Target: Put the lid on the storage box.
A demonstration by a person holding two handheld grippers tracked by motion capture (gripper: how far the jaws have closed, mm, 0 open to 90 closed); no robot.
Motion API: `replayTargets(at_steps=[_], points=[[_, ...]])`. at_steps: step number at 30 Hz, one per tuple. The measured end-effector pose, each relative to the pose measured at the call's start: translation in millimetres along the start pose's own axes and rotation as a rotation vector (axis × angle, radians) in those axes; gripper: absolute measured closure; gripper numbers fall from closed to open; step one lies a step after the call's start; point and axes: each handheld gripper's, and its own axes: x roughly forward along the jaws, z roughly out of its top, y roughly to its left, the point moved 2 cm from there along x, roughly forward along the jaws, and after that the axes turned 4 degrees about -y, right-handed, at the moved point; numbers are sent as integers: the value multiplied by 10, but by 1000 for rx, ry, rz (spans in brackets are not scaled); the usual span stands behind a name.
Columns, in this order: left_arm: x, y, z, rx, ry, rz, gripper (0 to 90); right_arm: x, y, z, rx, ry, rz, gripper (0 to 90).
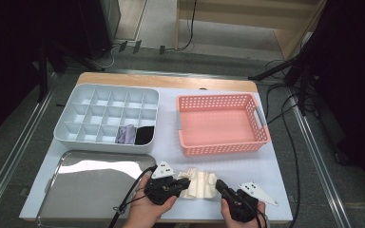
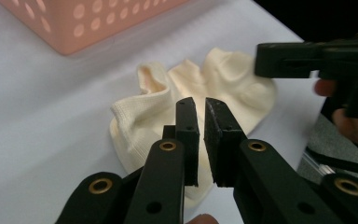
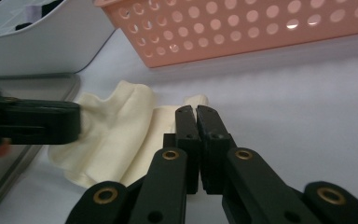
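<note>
A cream sock [image 1: 198, 184] lies crumpled on the white table [image 1: 275, 175], at its near edge, between the two grippers and in front of the pink basket [image 1: 222, 124]. The left gripper [image 1: 184, 183] meets the sock's left end; its jaws are nearly together with a thin gap, and whether they pinch the cloth cannot be told. The right gripper [image 1: 218, 184] is at the sock's right end, jaws pressed together, apparently on the cloth's edge. A metal tray [image 1: 71, 190] sits to the left, a white divider box [image 1: 76, 114] behind it.
</note>
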Motion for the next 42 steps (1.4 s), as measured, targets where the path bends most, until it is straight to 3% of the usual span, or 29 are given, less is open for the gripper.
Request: replayTargets(at_steps=[5,11,16,18,20,23,26,28,32,34,39,42], points=[[144,7,-58,17,61,22,857,-27,86,45,-20,-22,48,900],[191,3,-69,12,66,40,882,-45,240,93,-32,-38,105,900],[198,16,-61,5,71,33,894,22,420,90,-40,-32,167,900],[181,29,-52,-6,72,6,865,76,507,66,-33,-25,197,900],[100,22,-21,1,77,0,792,125,574,34,-36,-18,204,900],[-93,64,52,-11,81,-53,727,145,612,4,-66,-22,192,900],[-240,163,66,-7,61,-33,718,159,588,-8,-54,-18,191,900],[-289,254,39,-30,38,-6,719,184,597,-23,-50,-13,190,900],[-324,392,-35,-112,-12,23,732,262,660,-62,-80,1,194,900],[-306,397,-43,-128,5,-5,733,286,676,-79,-76,7,188,900],[-176,346,-99,-106,68,-11,839,368,713,-122,-85,19,207,900],[-160,334,-108,-89,80,14,838,419,758,-161,-97,33,216,900]])
